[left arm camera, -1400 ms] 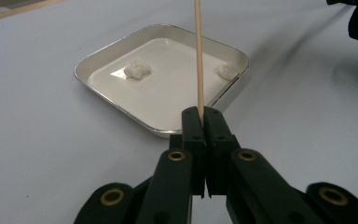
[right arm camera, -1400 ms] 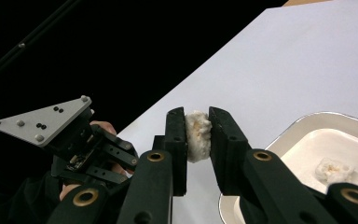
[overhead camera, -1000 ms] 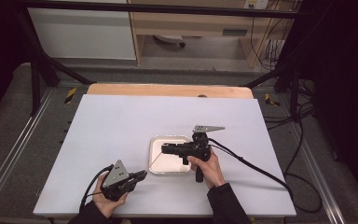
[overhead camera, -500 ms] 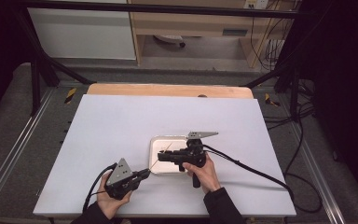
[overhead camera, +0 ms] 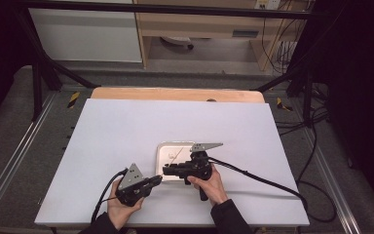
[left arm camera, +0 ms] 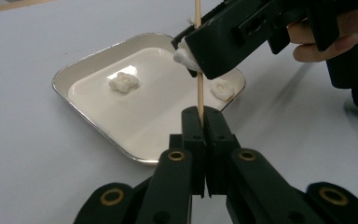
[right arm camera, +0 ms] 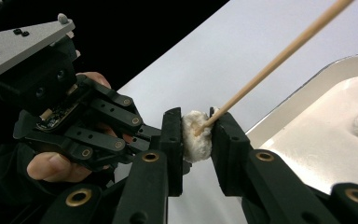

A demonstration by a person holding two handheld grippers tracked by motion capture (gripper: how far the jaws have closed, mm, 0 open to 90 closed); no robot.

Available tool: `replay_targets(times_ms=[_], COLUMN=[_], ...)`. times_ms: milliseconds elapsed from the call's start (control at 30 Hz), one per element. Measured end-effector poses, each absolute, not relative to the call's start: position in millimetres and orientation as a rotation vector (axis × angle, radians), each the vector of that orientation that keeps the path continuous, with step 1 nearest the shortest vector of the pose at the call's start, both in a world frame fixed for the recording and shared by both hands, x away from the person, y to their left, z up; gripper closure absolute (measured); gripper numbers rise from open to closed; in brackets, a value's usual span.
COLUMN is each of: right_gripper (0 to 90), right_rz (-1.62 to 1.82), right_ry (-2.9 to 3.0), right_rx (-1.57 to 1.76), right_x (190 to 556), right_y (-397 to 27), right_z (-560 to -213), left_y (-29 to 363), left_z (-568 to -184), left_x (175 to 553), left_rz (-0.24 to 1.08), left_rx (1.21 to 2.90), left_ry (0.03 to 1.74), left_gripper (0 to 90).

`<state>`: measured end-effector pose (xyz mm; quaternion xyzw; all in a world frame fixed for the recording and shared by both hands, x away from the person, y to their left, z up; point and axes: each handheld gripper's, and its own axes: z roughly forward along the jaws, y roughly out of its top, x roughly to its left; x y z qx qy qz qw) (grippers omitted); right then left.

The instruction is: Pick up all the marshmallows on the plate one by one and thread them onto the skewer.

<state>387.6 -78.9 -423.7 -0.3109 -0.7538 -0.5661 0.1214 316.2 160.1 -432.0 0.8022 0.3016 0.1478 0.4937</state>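
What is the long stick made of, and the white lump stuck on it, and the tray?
Stick: probably wood or bamboo, tan and matte. White lump: soft-looking, maybe marshmallow or dough, crumbly surface. Tray: looks like metal, with a shiny silver rim and glossy white inside.

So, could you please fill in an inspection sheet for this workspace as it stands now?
Surface: white table, bare apart from the tray.
Job's things: skewer through a white lump; two more lumps in the tray.
Clutter: nothing seen.
Grippers: left gripper shut on the skewer; right gripper pressing the lump, its jaws just easing open.
Cables: black cable trails right.
Surroundings: shelving behind, dark frame.
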Motion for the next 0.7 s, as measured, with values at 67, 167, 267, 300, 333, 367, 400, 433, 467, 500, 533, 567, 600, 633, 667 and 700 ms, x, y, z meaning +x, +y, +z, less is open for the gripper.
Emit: replay_targets(times_ms=[67,167,267,300,333,367,400,433,467,500,533,567,600,633,667,700], right_gripper=[67.6,55.3,41.7,36.5,32.3,28.7,25.0,22.0,19.1,17.2,15.1,13.3,11.5,9.9,9.3,9.1], right_rz=[-1.659,-1.693,-1.733,-1.737,-1.734,-1.731,-1.727,-1.718,-1.707,-1.69,-1.677,-1.664,-1.653,-1.644,-1.629,-1.618], right_ry=[-2.214,-2.244,-2.307,-2.337,-2.376,-2.412,-2.44,-2.467,-2.504,-2.541,-2.569,-2.59,-2.613,-2.621,-2.63,-2.648], right_rx=[-0.913,-0.929,-0.948,-0.961,-0.978,-0.986,-0.994,-1.004,-1.012,-1.021,-1.033,-1.038,-1.035,-1.041,-1.05,-1.052], right_x=[387,387,387,387,387,387,387,388,389,390,390,392,393,395,396,398], right_y=[-80,-85,-92,-93,-95,-96,-97,-98,-98,-99,-99,-99,-100,-100,-99,-100], right_z=[-421,-413,-403,-401,-400,-399,-399,-399,-400,-400,-401,-401,-402,-403,-403,-404], left_y=[161,166,170,172,174,175,177,179,181,183,185,188,190,192,194,196], left_z=[-432,-431,-431,-431,-431,-431,-431,-431,-430,-430,-430,-429,-429,-429,-428,-428], left_x=[316,316,316,318,316,318,317,317,317,316,316,315,316,316,316,316], left_rz=[0.362,0.357,0.357,0.367,0.357,0.364,0.36,0.36,0.359,0.363,0.364,0.365,0.367,0.364,0.365,0.364], left_rx=[1.944,1.935,1.93,1.926,1.933,1.926,1.927,1.928,1.929,1.932,1.933,1.94,1.943,1.943,1.947,1.949], left_ry=[0.735,0.749,0.755,0.742,0.762,0.743,0.75,0.752,0.756,0.757,0.761,0.781,0.783,0.789,0.792,0.793], left_gripper=[88.5,88.5,88.5,88.5,88.5,88.5,88.5,88.5,88.5,88.5,88.5,88.4,88.5,88.4,88.4,88.4])
